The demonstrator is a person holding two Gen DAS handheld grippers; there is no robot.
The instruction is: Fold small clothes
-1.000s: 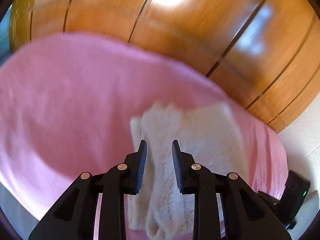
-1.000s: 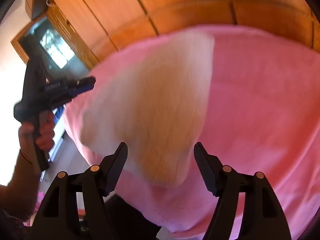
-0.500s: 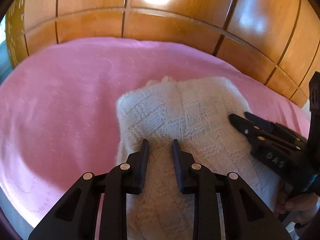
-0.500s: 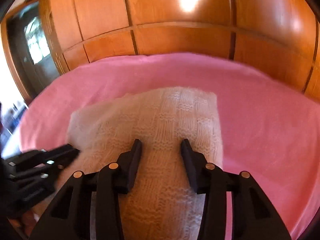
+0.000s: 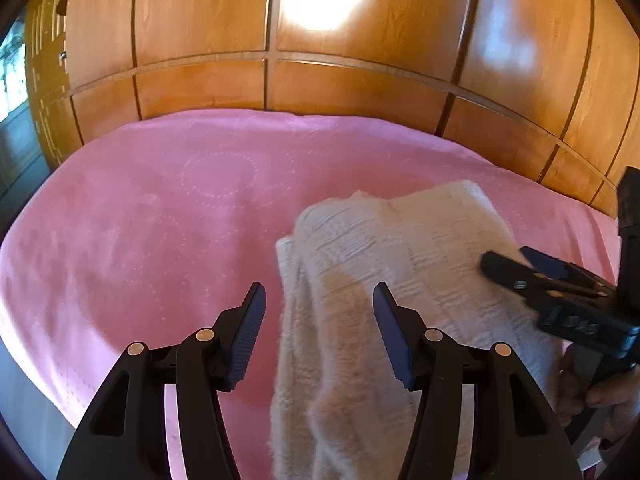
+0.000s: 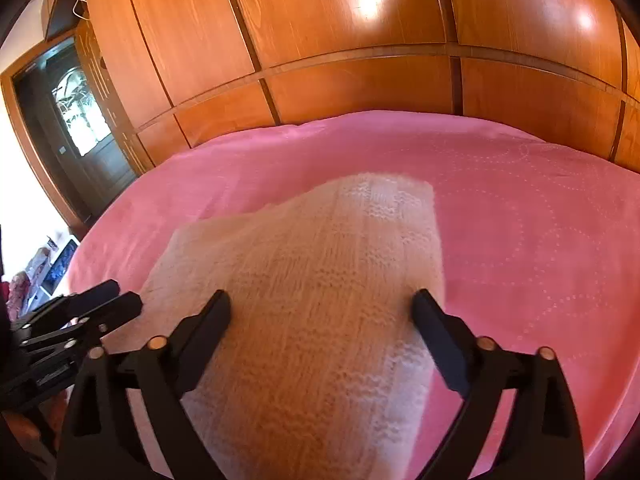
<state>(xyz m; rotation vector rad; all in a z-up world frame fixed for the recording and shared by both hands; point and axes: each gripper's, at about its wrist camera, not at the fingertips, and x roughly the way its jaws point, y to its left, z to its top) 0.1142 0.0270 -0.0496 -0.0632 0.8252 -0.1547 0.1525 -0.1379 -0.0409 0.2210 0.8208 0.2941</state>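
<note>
**Two spread grippers over a folded knit**

Both sets of fingers have just been opening and now stand spread. The cream knitted garment (image 5: 400, 280) lies folded on the pink bedspread (image 5: 160, 220), near the bed's front edge. The left gripper (image 5: 318, 320) straddles the garment's left border; the right gripper (image 6: 320, 320) hovers above its middle. No pad presses the wool. The knit appears soft, light and limp, likely to sag and stretch when lifted, its fuzzy surface unlikely to slip. Corners or the doubled folded edge probably offer the firmest hold, through all layers together.
</note>
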